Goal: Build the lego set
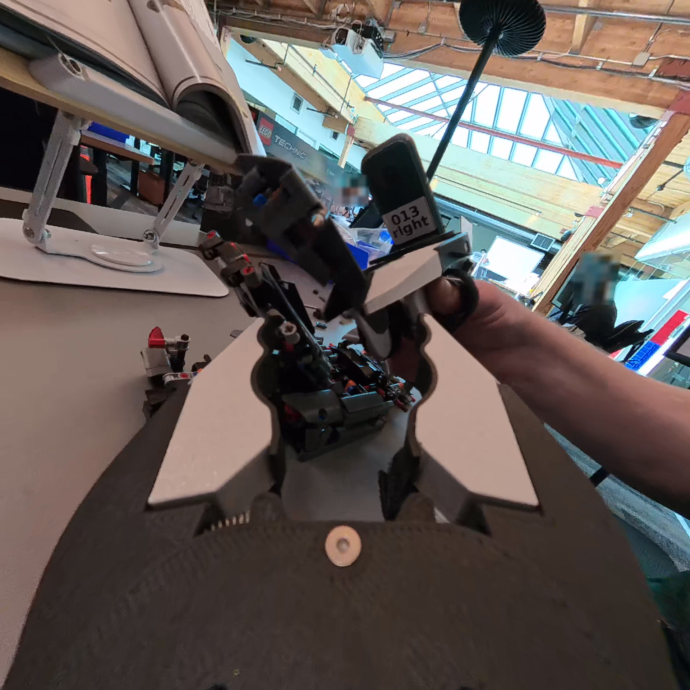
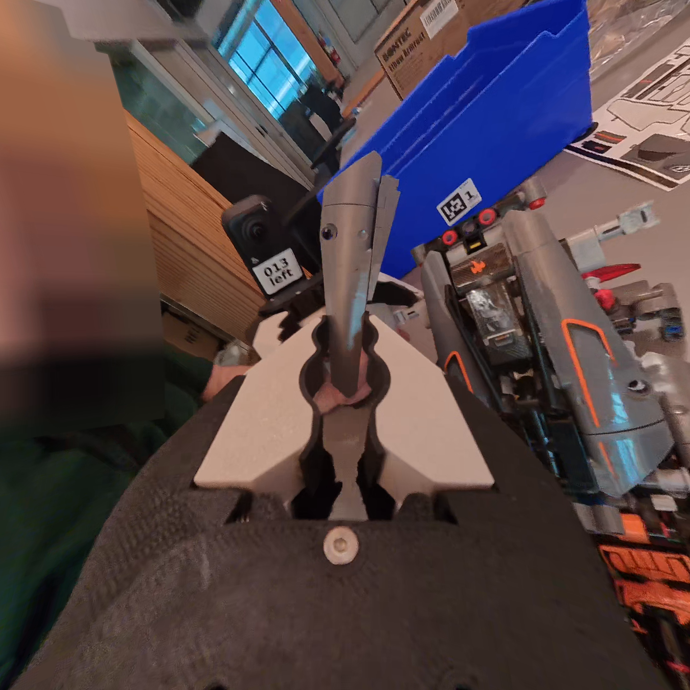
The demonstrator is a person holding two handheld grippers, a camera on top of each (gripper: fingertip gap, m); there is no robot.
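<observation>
R gripper (image 2: pixel 345 358) clamps grey panel (image 2: pixel 351 246); base hidden.

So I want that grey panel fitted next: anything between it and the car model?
Nothing visible blocks it. The right gripper holds the grey panel upright, left of the car model, open table between them.

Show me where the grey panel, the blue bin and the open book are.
grey panel (image 2: pixel 349 261), right wrist view, its broad middle face.
blue bin (image 2: pixel 485 149), right wrist view, its side wall.
open book (image 1: pixel 157 48), left wrist view, its pages.
</observation>
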